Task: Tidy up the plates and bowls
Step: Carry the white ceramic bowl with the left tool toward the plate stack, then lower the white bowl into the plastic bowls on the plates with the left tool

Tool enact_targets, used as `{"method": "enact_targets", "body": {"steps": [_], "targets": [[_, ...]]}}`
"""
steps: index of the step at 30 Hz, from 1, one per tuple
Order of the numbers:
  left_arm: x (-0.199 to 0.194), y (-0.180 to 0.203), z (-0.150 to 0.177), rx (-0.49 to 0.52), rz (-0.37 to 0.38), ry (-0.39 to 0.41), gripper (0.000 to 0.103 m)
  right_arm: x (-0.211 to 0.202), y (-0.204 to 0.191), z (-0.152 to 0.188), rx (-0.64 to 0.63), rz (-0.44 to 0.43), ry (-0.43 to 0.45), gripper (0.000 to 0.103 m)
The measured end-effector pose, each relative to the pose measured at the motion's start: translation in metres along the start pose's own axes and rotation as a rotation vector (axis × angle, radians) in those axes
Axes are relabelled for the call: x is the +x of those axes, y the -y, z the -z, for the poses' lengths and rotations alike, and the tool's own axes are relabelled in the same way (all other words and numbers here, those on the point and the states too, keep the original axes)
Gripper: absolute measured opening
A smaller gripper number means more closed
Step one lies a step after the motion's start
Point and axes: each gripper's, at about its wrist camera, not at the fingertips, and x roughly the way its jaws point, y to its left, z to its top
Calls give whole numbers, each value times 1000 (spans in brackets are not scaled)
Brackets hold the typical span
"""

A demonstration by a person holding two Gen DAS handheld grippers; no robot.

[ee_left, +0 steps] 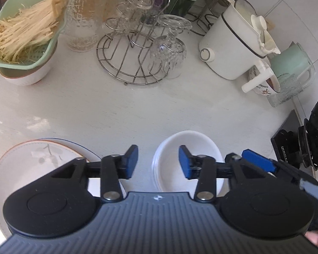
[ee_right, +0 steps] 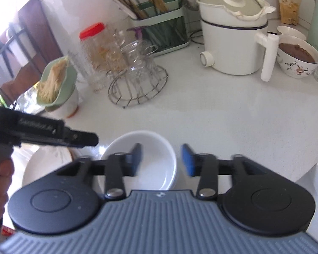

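Note:
A stack of white bowls [ee_left: 187, 146] sits on the white counter near the front, also in the right wrist view [ee_right: 137, 139]. A white plate with a leaf pattern and brown rim [ee_left: 27, 158] lies to its left, with a blue-rimmed plate under it; it also shows in the right wrist view [ee_right: 44, 163]. My left gripper [ee_left: 158, 162] is open and empty above the gap between plate and bowls. My right gripper [ee_right: 161, 158] is open and empty over the right rim of the bowls. The right gripper's finger [ee_left: 258, 162] shows beside the bowls in the left view.
A green strainer of noodles [ee_left: 25, 27] rests on a bowl at the back left. A wire rack with glasses [ee_left: 137, 48], a white electric pot [ee_left: 233, 42], a floral bowl [ee_right: 296, 59], a chopstick holder [ee_right: 159, 27] and a stove [ee_left: 307, 144] surround the area.

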Motion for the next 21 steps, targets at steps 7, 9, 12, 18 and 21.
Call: {"method": "enact_targets", "body": {"steps": [7, 9, 12, 18, 21], "targets": [[5, -2, 6, -9, -11, -19, 56, 38, 19, 8, 163, -24, -118, 52], [6, -2, 8, -22, -5, -24, 56, 47, 25, 13, 235, -54, -155, 51], [6, -5, 11, -52, 16, -23, 56, 52, 31, 21, 310, -75, -168, 52], [8, -1, 16, -41, 6, -39, 56, 62, 33, 28, 329, -55, -192, 28], [10, 1, 17, -37, 10, -47, 56, 62, 37, 31, 370, -71, -188, 21]]}}
